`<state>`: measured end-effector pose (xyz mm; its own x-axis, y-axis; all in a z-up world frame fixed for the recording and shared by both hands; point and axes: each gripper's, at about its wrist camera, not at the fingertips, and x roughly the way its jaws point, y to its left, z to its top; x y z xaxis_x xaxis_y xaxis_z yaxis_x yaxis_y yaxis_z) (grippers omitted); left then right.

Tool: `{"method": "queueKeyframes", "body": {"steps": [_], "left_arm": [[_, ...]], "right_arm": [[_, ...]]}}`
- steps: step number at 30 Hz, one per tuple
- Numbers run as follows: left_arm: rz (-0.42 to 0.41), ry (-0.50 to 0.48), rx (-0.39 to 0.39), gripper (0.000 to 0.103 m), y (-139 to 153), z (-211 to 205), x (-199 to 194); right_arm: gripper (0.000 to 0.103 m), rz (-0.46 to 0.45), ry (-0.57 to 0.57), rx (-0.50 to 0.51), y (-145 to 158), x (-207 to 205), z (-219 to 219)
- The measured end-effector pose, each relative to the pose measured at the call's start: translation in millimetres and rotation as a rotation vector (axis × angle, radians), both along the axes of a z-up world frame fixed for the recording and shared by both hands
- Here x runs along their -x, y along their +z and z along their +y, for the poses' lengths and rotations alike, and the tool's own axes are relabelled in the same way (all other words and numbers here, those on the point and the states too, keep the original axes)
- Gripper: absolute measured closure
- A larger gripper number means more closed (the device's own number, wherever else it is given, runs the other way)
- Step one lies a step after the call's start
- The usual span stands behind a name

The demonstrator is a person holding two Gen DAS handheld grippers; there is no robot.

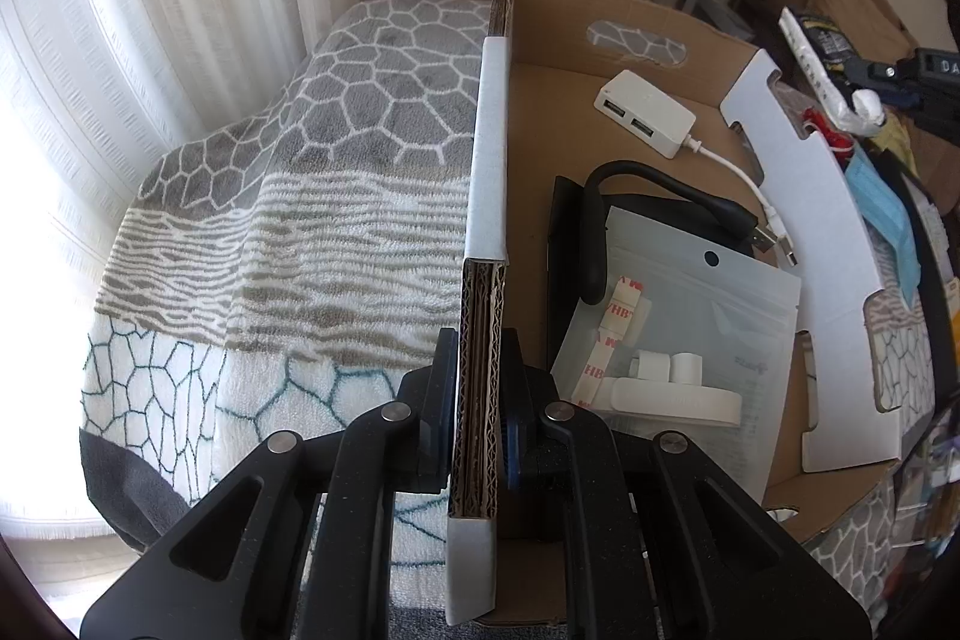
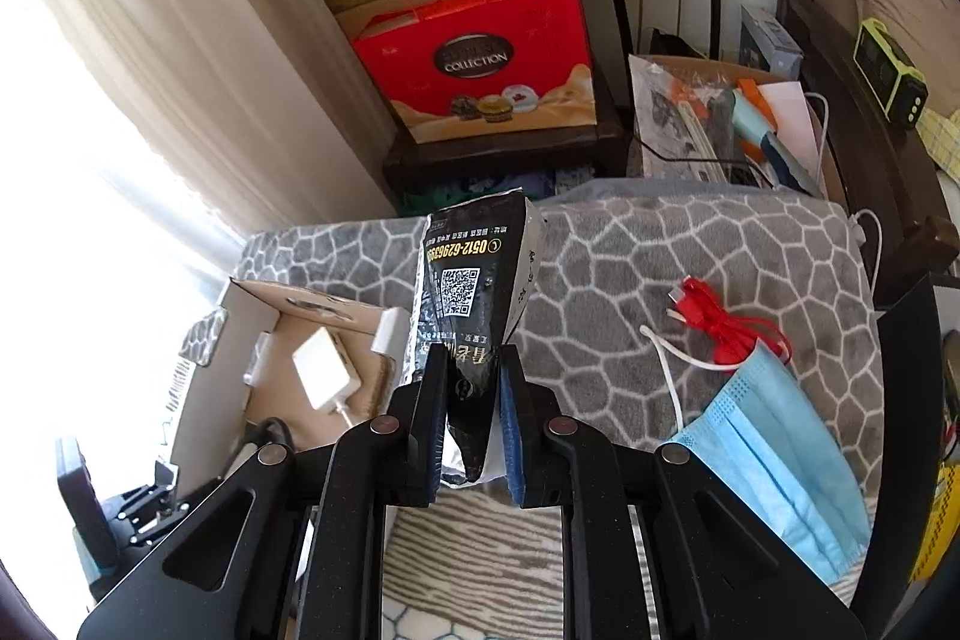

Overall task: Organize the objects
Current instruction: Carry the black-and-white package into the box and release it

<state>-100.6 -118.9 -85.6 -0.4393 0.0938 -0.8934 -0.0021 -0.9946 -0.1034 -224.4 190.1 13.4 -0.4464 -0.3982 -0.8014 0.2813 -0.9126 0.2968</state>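
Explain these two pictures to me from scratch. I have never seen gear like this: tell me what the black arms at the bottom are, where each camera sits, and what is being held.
There is no robot here. A person holds a two-finger gripper in each hand, and a fisheye camera on each one looks forward along its fingers, so the black arms at the bottom are the gripper itself.

In the left wrist picture, the left gripper is clamped on the side wall of a cardboard box. Inside lie a white USB hub, a black cable and a clear zip bag of small white parts.

In the right wrist picture, the right gripper pinches a black packet with a QR code. On the patterned blanket lie a red cable and a blue face mask. The same box appears at left.
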Motion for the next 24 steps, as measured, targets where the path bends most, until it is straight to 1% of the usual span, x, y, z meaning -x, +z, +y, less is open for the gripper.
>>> {"method": "queueKeyframes", "body": {"steps": [4,7,9,13,16,20,24], "left_arm": [[0.000,0.001,-0.003,0.092,0,0,0],[-0.001,0.002,-0.004,0.092,0,0,1],[-0.001,0.001,-0.003,0.092,0,0,1],[-0.001,0.001,-0.006,0.092,0,-1,0],[0.000,0.001,-0.012,0.092,-1,-1,0],[0.000,0.001,-0.013,0.092,-1,-1,-1],[0.001,0.001,-0.014,0.092,-1,-1,-1]], "right_arm": [[0.088,0.011,0.056,0.039,15,-9,-22],[0.089,-0.020,0.115,0.072,13,-17,-49],[0.088,-0.047,0.149,0.077,5,-21,-68],[0.088,-0.076,0.210,0.015,-16,-32,-111],[0.088,-0.097,0.240,0.000,-29,-37,-133],[0.088,-0.138,0.249,0.027,-45,-37,-151],[0.087,-0.182,0.210,0.095,-58,-27,-157]]}}
